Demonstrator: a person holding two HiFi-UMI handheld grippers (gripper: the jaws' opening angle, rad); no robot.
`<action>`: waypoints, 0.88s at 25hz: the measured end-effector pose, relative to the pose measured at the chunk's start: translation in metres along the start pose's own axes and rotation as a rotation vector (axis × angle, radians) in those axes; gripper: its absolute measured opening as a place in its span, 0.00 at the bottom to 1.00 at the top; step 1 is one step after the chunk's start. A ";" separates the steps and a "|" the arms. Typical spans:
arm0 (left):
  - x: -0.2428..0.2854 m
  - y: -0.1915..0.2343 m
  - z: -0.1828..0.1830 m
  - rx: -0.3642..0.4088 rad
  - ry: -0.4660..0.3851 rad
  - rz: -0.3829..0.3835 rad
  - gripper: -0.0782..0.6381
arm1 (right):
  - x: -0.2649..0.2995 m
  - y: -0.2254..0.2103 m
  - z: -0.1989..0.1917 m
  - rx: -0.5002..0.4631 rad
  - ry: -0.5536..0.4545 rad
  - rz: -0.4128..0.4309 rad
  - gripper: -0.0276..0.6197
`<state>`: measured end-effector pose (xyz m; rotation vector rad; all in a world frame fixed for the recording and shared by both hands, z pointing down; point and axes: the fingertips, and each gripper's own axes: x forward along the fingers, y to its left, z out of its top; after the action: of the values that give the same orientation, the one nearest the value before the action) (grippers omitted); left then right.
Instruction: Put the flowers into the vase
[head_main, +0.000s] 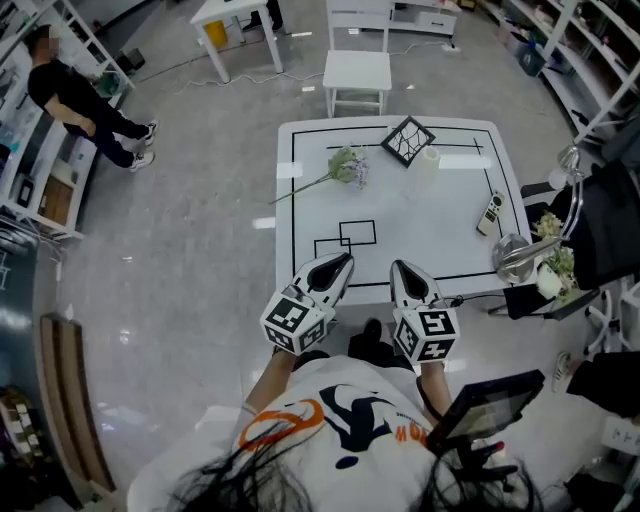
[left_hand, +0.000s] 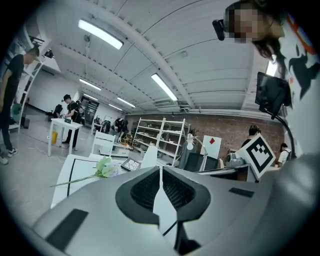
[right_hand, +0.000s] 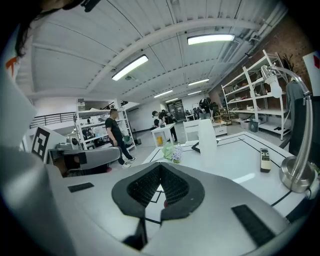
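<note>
A flower (head_main: 347, 165) with pale petals and green leaves lies on the far left part of the white table (head_main: 450, 250), its long stem hanging over the left edge. A white cylindrical vase (head_main: 429, 157) stands upright at the far middle. My left gripper (head_main: 344, 261) and right gripper (head_main: 397, 267) hover side by side over the table's near edge, both shut and empty, well short of the flower. The left gripper view has its shut jaws (left_hand: 160, 169) below the flower (left_hand: 105, 167) and vase (left_hand: 149, 156). In the right gripper view the gripper (right_hand: 160, 166) faces the vase (right_hand: 207, 135) and flower (right_hand: 172, 151).
A black-and-white square tile (head_main: 407, 140) lies beside the vase. A remote (head_main: 490, 213) rests near the right edge, and a metal desk lamp (head_main: 515, 256) stands at the near right corner. A white chair (head_main: 357, 70) stands beyond the table. A person (head_main: 80, 105) stands at far left.
</note>
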<state>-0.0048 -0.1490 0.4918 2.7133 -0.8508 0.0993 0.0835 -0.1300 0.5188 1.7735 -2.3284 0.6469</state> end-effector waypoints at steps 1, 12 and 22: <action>0.008 0.000 0.000 0.001 0.002 0.013 0.12 | 0.002 -0.008 0.001 -0.002 0.004 0.012 0.06; 0.054 0.014 -0.015 0.060 0.068 0.114 0.12 | 0.018 -0.064 0.004 -0.008 0.038 0.086 0.06; 0.072 0.051 -0.023 0.115 0.157 0.102 0.22 | 0.032 -0.077 0.015 0.012 0.039 0.096 0.06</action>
<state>0.0257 -0.2215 0.5379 2.7215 -0.9632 0.3890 0.1489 -0.1804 0.5360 1.6472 -2.3999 0.7050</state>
